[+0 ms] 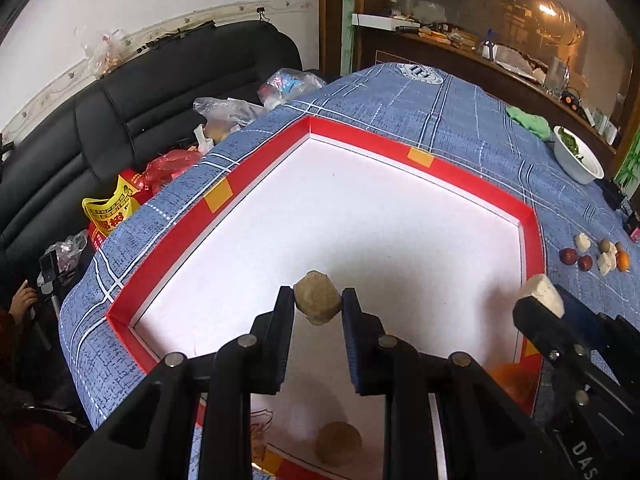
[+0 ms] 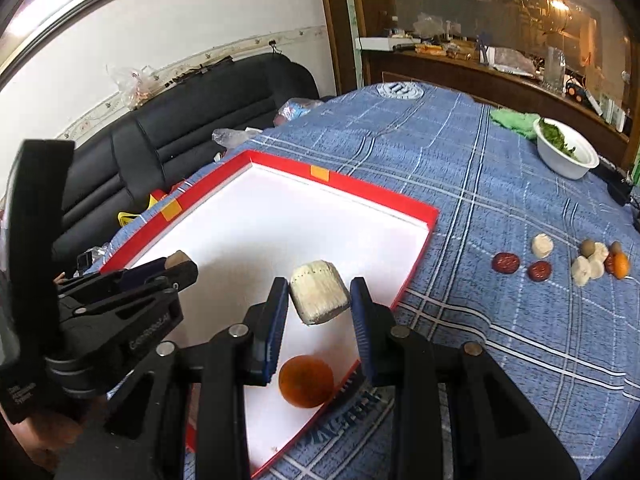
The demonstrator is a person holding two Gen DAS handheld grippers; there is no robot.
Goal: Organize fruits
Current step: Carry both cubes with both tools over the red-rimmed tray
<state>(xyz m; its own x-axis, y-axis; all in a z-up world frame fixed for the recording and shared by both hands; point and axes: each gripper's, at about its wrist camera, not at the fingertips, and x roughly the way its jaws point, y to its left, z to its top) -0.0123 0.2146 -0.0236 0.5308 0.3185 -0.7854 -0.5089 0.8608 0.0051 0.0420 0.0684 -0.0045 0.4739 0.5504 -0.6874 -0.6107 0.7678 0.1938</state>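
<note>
In the left wrist view my left gripper (image 1: 317, 300) is shut on a brown lumpy fruit (image 1: 318, 298), held over the white floor of a red-rimmed tray (image 1: 256, 172). A second brown fruit (image 1: 339, 444) lies in the tray below my fingers. The right wrist view shows my right gripper (image 2: 320, 300) shut on a white ridged fruit piece (image 2: 319, 297) above the tray (image 2: 360, 184), with an orange fruit (image 2: 306, 380) lying in the tray's near corner. Each gripper appears in the other's view: right gripper (image 1: 544, 300), left gripper (image 2: 176, 265).
Several loose fruits (image 2: 560, 260), red, white, brown and orange, lie on the blue checked tablecloth (image 2: 460, 160) right of the tray. A white bowl of greens (image 2: 566, 152) and a green cloth (image 2: 514, 118) sit far right. A black sofa (image 1: 140, 120) with plastic bags stands left of the table.
</note>
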